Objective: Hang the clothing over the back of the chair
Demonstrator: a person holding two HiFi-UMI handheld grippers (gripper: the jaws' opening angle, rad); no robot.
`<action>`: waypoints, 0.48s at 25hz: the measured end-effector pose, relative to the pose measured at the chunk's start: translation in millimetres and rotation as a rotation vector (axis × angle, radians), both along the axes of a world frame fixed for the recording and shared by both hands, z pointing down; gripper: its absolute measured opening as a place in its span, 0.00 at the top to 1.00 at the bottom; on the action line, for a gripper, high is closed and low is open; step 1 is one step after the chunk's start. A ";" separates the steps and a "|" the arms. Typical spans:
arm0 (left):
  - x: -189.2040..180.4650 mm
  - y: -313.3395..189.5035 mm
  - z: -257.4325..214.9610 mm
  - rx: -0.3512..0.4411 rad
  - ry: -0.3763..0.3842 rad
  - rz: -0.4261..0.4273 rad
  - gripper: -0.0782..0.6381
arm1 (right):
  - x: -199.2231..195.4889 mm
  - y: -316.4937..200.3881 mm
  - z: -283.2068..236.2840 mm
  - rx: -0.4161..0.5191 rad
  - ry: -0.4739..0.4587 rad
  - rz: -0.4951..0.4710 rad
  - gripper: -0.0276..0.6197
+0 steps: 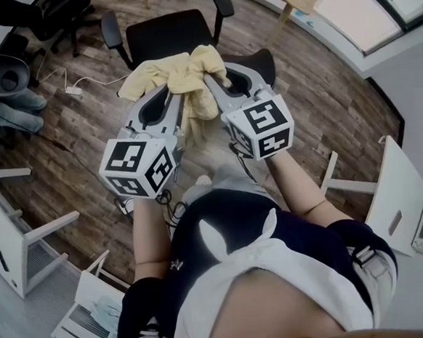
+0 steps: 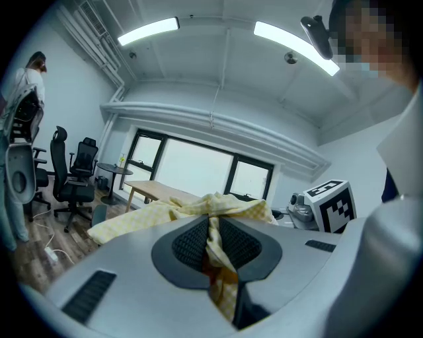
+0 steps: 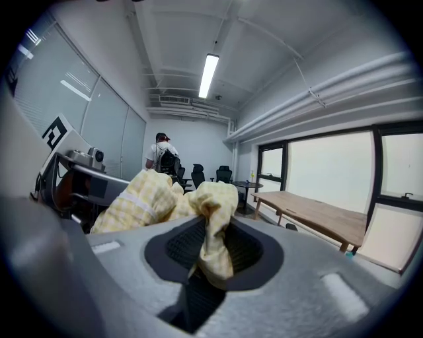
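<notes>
Two grippers are held forward side by side, tilted slightly downward, on outstretched forearms. Left gripper [image 1: 174, 87] has its jaws clamped on a bunched fold of the yellow checked clothing [image 1: 162, 75]; right gripper [image 1: 209, 79] is likewise closed on another fold. The garment hangs between them, above the wood floor [image 1: 322, 97], just short of the black chair [image 1: 166, 31]. A cable [image 1: 99, 82] lies on the floor to the left. The marker cube [image 1: 261, 128] carries black square patterns only. The logo on the person's dark top is too small to read.
</notes>
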State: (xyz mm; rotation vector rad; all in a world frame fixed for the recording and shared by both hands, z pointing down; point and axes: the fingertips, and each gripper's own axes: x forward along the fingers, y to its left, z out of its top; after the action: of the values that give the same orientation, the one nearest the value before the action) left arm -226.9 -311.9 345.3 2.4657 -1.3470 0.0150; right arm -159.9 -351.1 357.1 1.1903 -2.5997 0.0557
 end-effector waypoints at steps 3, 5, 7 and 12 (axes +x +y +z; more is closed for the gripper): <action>3.4 -1.6 3.8 -0.007 -0.018 -0.001 0.82 | 1.2 -2.3 4.9 -0.021 0.005 -0.006 0.82; 5.0 -2.5 5.8 -0.012 -0.027 -0.004 0.82 | 1.7 -3.2 7.3 -0.037 0.007 -0.012 0.82; 6.5 -2.7 8.1 -0.016 -0.035 -0.009 0.82 | 2.0 -3.4 9.4 -0.051 0.007 -0.019 0.82; 11.7 -6.7 16.3 -0.037 -0.074 -0.014 0.82 | 4.4 -6.4 18.2 -0.076 0.000 -0.035 0.82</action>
State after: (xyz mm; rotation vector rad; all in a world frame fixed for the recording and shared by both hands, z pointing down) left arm -215.1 -318.6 361.6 2.4463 -1.3813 0.1276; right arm -155.5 -357.5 375.3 1.1185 -2.5932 0.1456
